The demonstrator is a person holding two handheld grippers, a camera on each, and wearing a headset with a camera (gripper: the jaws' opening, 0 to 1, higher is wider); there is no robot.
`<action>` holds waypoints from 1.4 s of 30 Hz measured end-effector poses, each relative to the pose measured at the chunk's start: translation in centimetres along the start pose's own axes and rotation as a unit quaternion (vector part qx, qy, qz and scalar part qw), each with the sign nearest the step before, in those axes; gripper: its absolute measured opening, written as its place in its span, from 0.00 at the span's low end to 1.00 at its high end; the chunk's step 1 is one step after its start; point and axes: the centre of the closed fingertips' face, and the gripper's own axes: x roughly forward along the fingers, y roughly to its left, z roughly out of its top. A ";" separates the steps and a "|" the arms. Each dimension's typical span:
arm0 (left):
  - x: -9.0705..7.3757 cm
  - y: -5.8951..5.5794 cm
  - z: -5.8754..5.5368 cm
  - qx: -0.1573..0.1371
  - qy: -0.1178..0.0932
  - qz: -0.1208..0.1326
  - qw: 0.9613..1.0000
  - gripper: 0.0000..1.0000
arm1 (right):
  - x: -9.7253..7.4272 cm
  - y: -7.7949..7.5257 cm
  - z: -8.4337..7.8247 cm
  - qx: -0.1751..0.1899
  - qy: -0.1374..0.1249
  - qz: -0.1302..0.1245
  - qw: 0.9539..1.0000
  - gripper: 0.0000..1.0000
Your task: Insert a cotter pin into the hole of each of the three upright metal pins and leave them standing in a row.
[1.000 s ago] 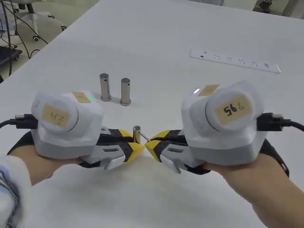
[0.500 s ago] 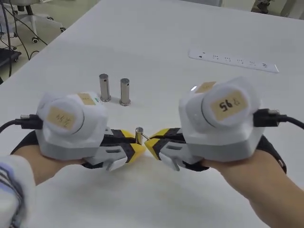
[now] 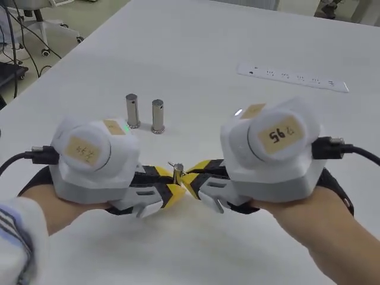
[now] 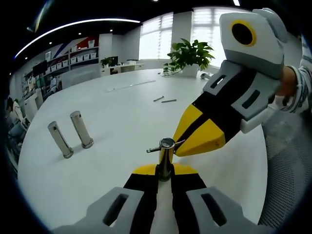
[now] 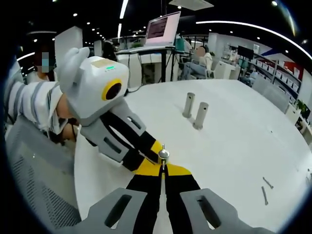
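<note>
Cotter at the pin, both tools on it

My left tool (image 4: 165,173) is clamped on the upright pin (image 4: 166,152) on the surface (image 3: 237,35). My right tool (image 5: 163,170) is pinched shut on the cotter (image 4: 154,148), which sticks out both sides of the pin's top. A second pin (image 3: 132,110) and a third pin (image 3: 157,116) stand side by side farther back.

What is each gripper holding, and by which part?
Left gripper: metal pin, by its lower shaft. Right gripper: cotter pin, by one end.

The right gripper (image 5: 163,168) moved closer to the left gripper (image 4: 165,171). Its cotter pin (image 4: 155,148) slid through the hole of the metal pin (image 4: 166,156), and the tip emerged beyond.
</note>
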 end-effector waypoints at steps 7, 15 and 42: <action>-0.2 -0.3 -0.2 0.004 0.005 -0.003 1.000 0.08 | -0.1 0.0 -0.1 -0.010 -0.001 0.011 1.000 0.03; -0.5 -0.2 -0.3 0.005 0.008 -0.002 1.000 0.08 | -0.2 -0.3 -0.2 -0.012 0.001 0.022 1.000 0.04; -1.1 -0.4 -0.3 0.004 0.007 0.009 1.000 0.07 | -1.9 -1.0 -0.7 -0.017 0.005 0.008 1.000 0.06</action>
